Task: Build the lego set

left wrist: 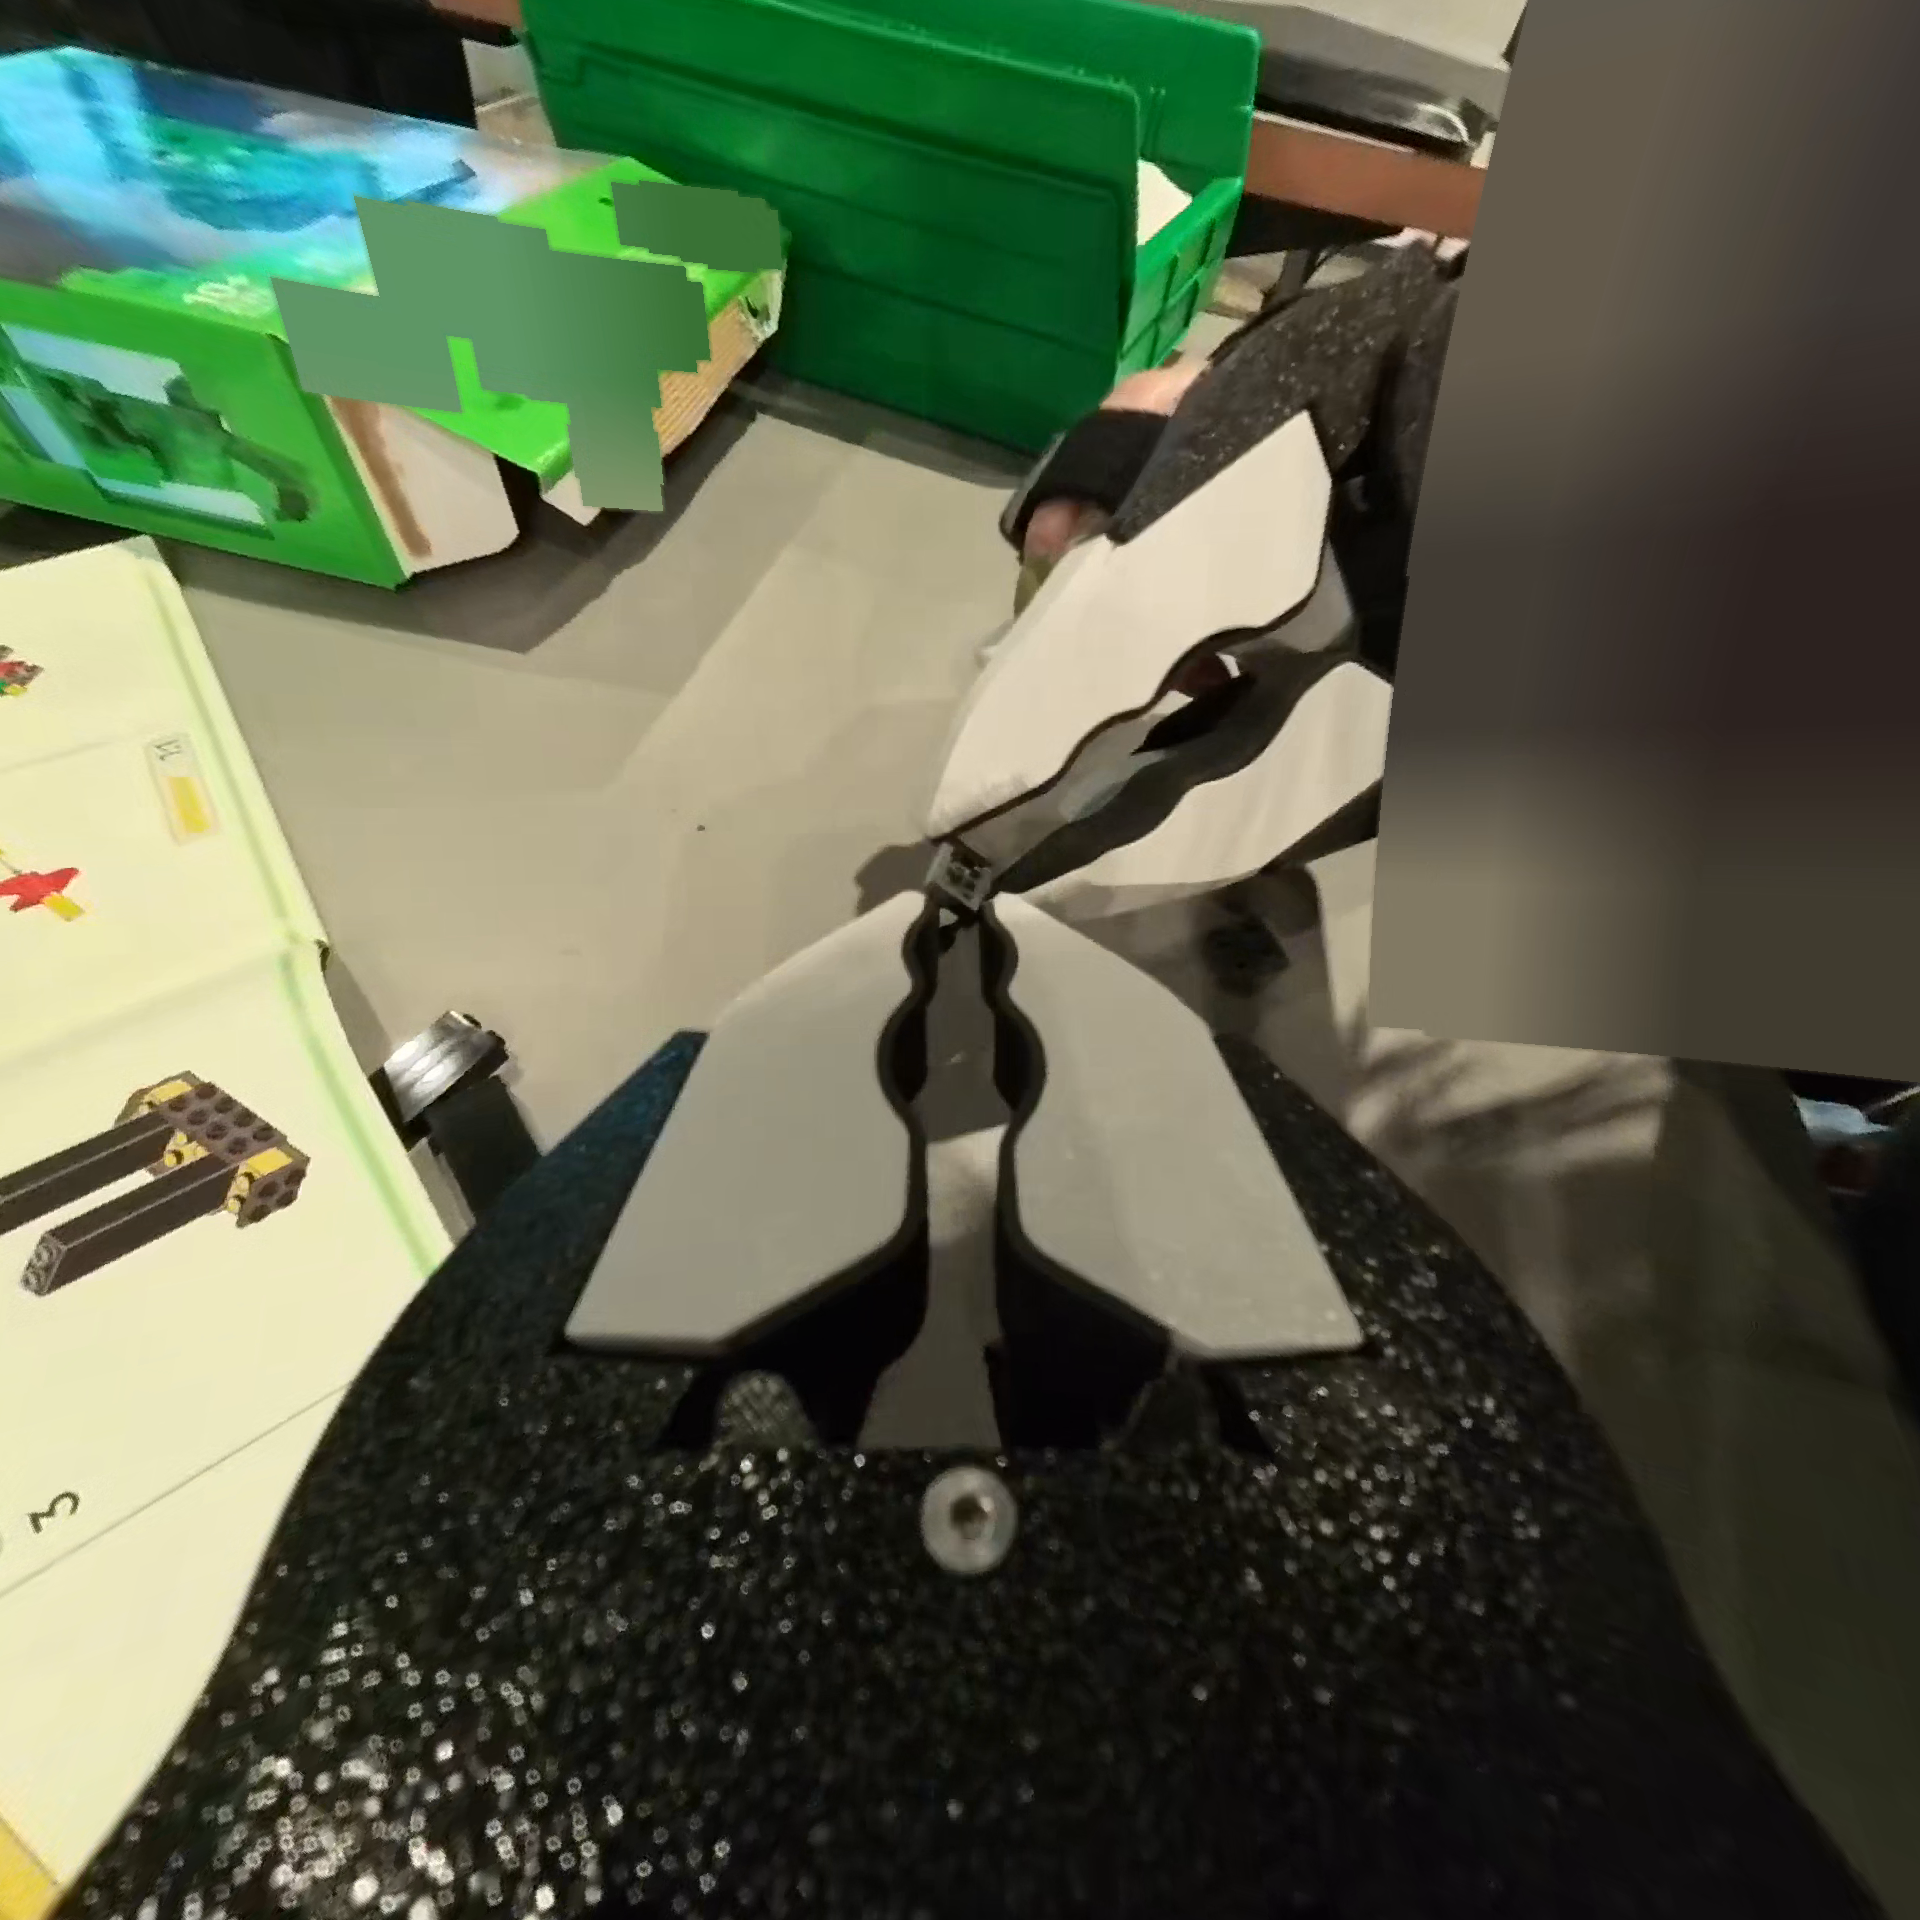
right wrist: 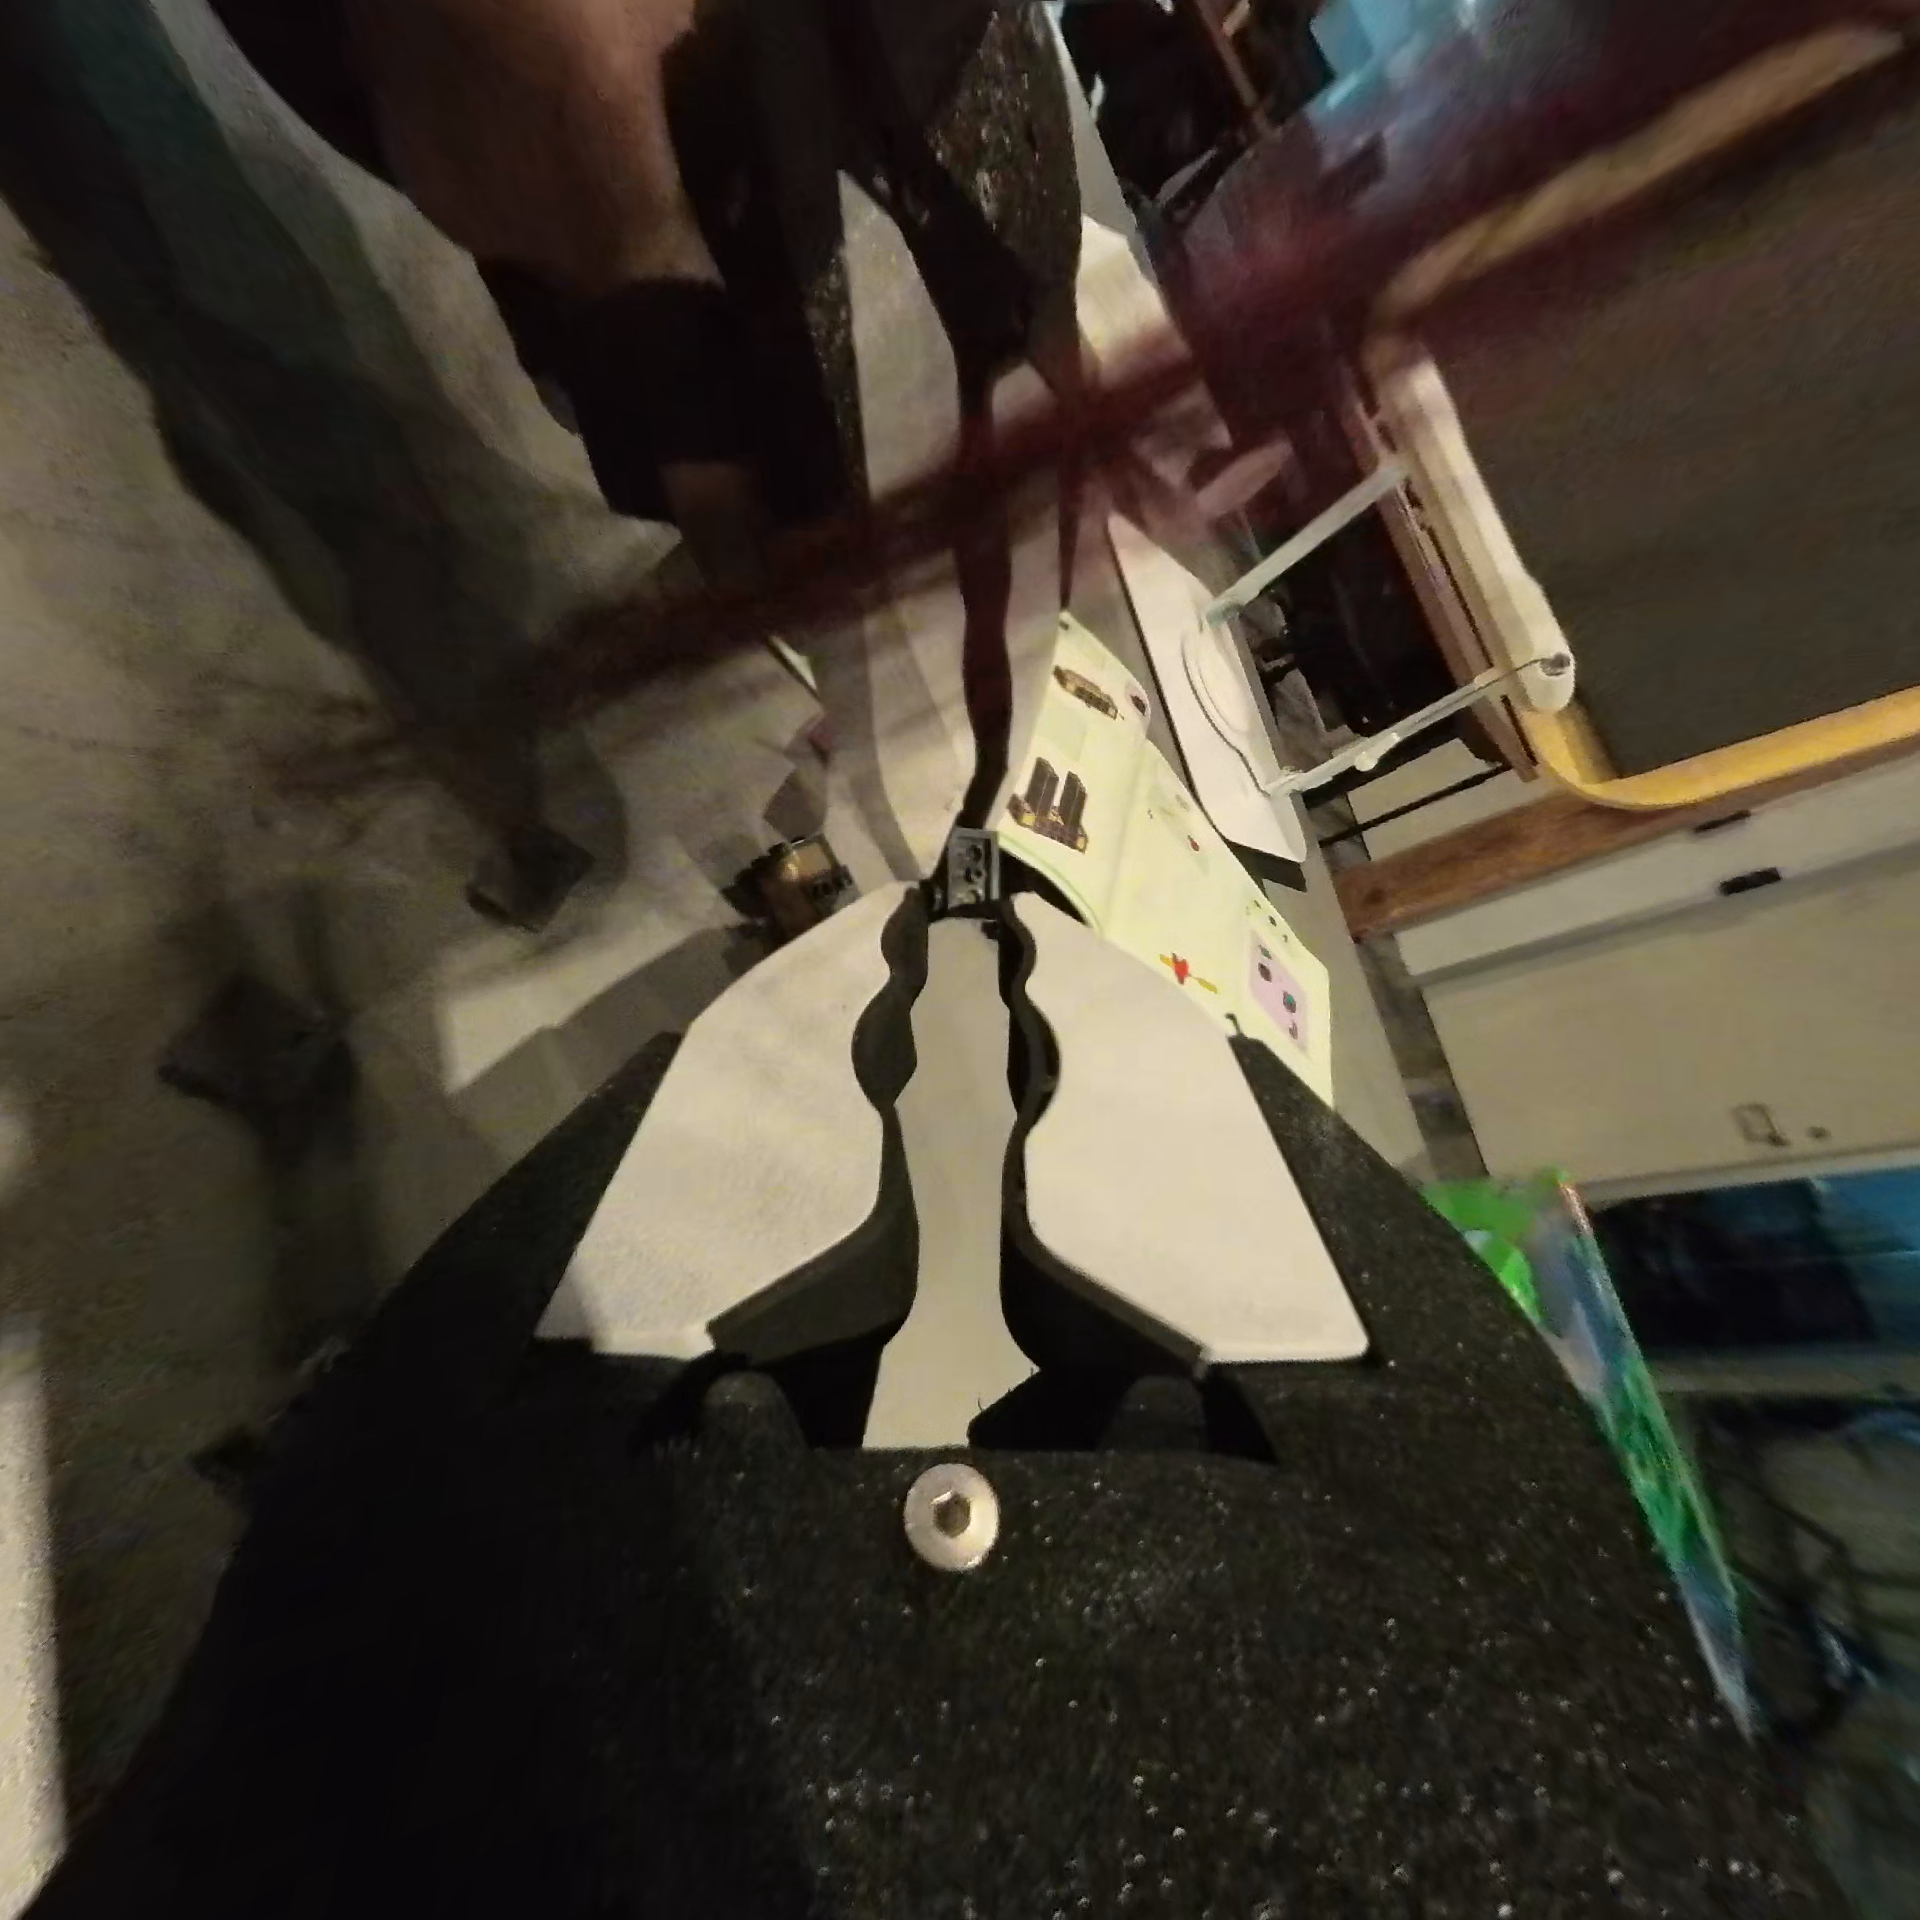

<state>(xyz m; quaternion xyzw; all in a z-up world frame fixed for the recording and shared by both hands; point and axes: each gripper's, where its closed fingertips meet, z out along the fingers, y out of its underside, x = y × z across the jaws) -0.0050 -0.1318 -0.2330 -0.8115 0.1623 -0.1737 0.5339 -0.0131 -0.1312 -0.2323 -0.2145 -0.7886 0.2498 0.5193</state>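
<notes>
A small black lego brick [left wrist: 961,878] is held above the grey table [left wrist: 571,779], pinched between the tips of both grippers, which meet nose to nose. My left gripper [left wrist: 951,920] comes from below in the left wrist view, its jaws nearly closed on the brick's near side. My right gripper [left wrist: 961,847] comes in from the upper right and is shut on the brick's far side. In the right wrist view the brick [right wrist: 971,873] sits in the right gripper's tips [right wrist: 961,909]. The left gripper [right wrist: 977,810] meets it from above. I cannot tell whether it is one piece or two joined.
An open instruction booklet [left wrist: 135,1039] lies at the left and also shows in the right wrist view [right wrist: 1143,883]. Behind it are a green lego box [left wrist: 208,416] and a green bin [left wrist: 935,208]. A black lego part [left wrist: 447,1070] lies beside the booklet. A tan lego assembly [right wrist: 795,868] lies on the table.
</notes>
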